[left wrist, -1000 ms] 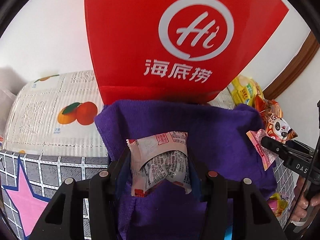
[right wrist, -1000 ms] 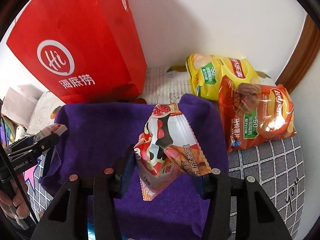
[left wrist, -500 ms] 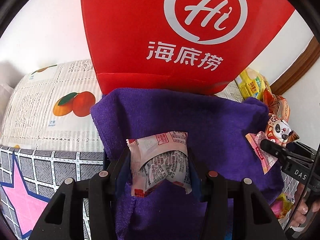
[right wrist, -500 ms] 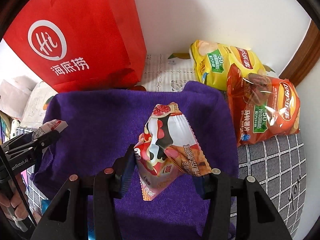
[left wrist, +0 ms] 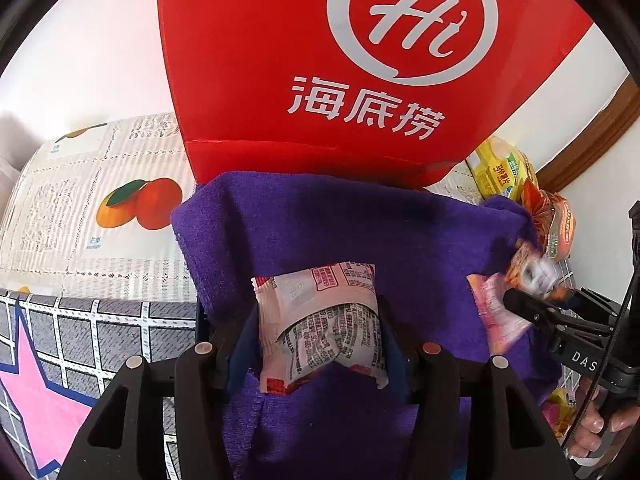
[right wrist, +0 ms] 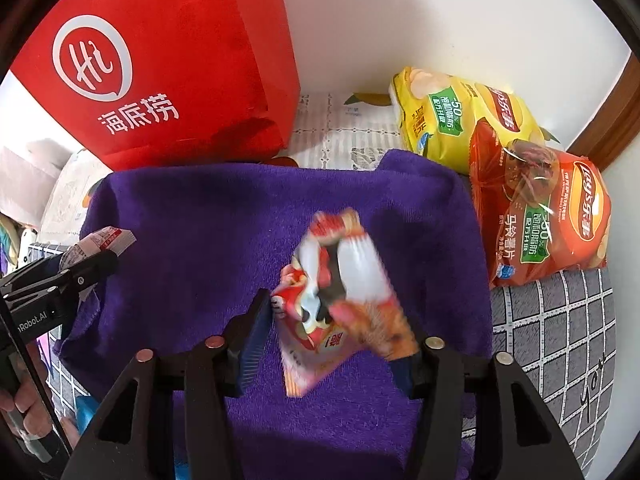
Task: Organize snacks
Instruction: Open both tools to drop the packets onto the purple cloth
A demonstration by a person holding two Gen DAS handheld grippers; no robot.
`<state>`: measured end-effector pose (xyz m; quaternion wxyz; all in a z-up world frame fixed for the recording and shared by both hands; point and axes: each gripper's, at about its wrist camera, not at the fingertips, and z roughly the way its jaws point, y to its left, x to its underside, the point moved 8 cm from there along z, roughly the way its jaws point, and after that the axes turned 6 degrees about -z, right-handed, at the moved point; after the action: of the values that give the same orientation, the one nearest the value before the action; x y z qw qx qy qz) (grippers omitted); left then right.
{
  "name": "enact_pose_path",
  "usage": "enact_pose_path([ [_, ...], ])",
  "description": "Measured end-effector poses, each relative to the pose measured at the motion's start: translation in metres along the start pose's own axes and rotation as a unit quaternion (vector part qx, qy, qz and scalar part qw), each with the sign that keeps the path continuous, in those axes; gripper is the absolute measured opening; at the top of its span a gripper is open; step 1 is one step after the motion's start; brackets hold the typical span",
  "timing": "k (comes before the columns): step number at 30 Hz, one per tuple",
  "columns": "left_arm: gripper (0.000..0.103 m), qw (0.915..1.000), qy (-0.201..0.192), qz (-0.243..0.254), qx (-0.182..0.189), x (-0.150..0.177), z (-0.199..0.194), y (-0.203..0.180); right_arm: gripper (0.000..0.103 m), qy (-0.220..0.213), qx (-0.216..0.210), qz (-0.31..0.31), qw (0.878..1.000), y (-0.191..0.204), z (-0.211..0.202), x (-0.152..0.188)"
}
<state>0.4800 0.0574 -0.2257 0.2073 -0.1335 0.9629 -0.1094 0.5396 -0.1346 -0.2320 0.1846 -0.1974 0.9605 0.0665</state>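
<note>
Snacks go down two at a time onto a purple towel spread before a red paper bag. The left gripper has a white, text-printed sachet between its fingers, and its jaws are opening; the sachet's sides look to be against both pads, so the hold seems to be loosening rather than gone. The right gripper is opening too, and the red-and-white cartoon snack packet between its fingers is motion-blurred, standing clear of the near finger and apparently sliding down toward the towel just beneath the fingertips. Beyond the right fingers and off to their far side lie a yellow Lay's chip bag and an orange Lay's chip bag, resting off the towel's edge on a grid-patterned cover.

A clean release likely means keeping both grippers low and steady while the jaws spread fully (a packet dropped from a tilted hold can flip or skid), then lifting straight away so no fingertip drags a wrapper or bunches the cloth. The two packets sit well apart, which should keep them from overlapping.
</note>
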Motion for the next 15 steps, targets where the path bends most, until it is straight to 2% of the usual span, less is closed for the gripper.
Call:
enact_pose_path([
  [1,0.055,1.0,0.002,-0.001,0.001,0.0,0.001,0.0,0.064,0.001,0.001,-0.001,1.0,-0.001,-0.001,0.0],
  [6,0.058,1.0,0.004,0.0,0.006,0.0,-0.002,-0.002,0.065,-0.005,0.002,0.0,1.0,-0.004,-0.011,-0.002],
  [15,0.065,0.9999,-0.005,0.004,0.016,-0.004,-0.016,-0.006,0.065,-0.064,0.017,-0.002,0.998,-0.006,-0.052,-0.009],
])
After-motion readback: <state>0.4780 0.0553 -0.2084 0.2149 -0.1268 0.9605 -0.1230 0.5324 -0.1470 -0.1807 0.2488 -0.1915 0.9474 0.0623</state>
